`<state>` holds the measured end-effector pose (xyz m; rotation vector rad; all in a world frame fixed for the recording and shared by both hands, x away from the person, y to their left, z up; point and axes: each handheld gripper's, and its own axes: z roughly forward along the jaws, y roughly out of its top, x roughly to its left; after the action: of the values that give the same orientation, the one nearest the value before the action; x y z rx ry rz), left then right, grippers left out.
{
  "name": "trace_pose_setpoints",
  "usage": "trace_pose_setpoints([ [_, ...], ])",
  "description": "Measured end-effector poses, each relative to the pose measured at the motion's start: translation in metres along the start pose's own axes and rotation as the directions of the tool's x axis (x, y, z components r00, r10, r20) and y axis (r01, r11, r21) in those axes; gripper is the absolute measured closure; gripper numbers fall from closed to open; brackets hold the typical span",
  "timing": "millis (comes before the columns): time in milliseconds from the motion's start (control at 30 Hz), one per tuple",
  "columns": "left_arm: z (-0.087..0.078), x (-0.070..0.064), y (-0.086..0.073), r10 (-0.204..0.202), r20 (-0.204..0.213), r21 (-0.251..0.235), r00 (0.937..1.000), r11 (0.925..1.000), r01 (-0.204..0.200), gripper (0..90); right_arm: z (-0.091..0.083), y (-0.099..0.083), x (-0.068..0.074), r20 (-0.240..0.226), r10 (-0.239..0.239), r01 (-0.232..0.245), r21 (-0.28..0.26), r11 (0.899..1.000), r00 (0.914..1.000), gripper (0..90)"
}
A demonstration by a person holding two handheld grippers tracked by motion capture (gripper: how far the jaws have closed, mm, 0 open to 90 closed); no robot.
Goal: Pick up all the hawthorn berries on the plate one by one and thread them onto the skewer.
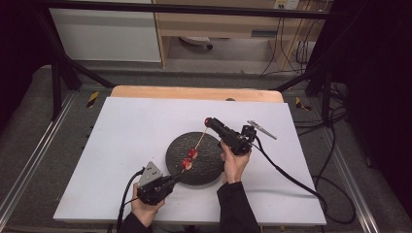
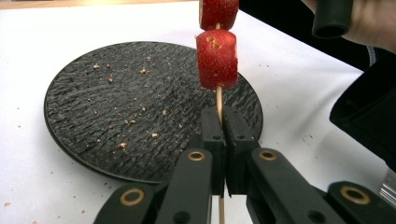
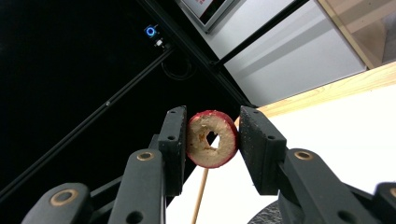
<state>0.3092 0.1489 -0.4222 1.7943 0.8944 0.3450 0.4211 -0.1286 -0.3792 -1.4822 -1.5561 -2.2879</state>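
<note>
Thin wooden skewer (image 1: pixel 199 141) slanting above the round dark plate (image 1: pixel 209 167), right of the counter's middle and nearer its front edge than its back. Two red fruit pieces (image 1: pixel 190 158) threaded low on the stick, one touching the next, both over the plate's left half; seen close in the left gripper view as strawberry chunks (image 2: pixel 216 58) stacked just above the clamp. A third piece, a red-skinned slice (image 3: pixel 212 138) with pale flesh and a hole through its centre, up at the skewer's far tip (image 1: pixel 207 121). Three pieces in all, one skewer, one plate.

Left tongs (image 2: pixel 219 140) pinched narrow on the skewer's lower end, stick passing between the jaws and out below them; held in the left hand (image 1: pixel 145 206) near the counter's front edge. Right tongs (image 3: pixel 210 140) closed around the holed slice, a pad on its left side and a pad close at its right, skewer running down beneath; gripped by the right hand (image 1: pixel 232 162) over the plate's right rim.

Plate surface rough and slate-like, scattered with pale crumbs (image 2: pixel 126 121). White counter (image 1: pixel 126 145) with a bare wooden strip (image 1: pixel 194 92) along its back edge. Grey carpeted floor (image 1: pixel 29 126) around, black frame bars (image 1: pixel 56 82) at both sides, cables (image 1: pixel 335 160) trailing off the right edge, and a wooden cabinet (image 1: pixel 214 24) beyond the back.
</note>
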Motion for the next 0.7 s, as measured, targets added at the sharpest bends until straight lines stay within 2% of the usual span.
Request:
trace_pose_setpoints([
  [133,0.004,-0.002,0.001,-0.012,-0.001,-0.005,0.9999,0.9999,0.012,88.3,0.0,-0.001,0.0,-0.005,0.007,-0.007,-0.003,1.0,1.0,63.4],
  [500,0.012,-0.006,0.002,-0.011,-0.007,-0.015,0.9999,0.9998,0.011,88.5,-0.001,-0.001,0.002,-0.016,0.017,-0.017,-0.003,1.0,0.9997,63.5],
  [700,0.011,-0.006,0.001,-0.019,-0.007,-0.028,0.9998,0.9994,0.019,88.6,-0.001,-0.001,0.001,-0.009,0.017,-0.017,-0.002,1.0,0.9998,63.7],
])
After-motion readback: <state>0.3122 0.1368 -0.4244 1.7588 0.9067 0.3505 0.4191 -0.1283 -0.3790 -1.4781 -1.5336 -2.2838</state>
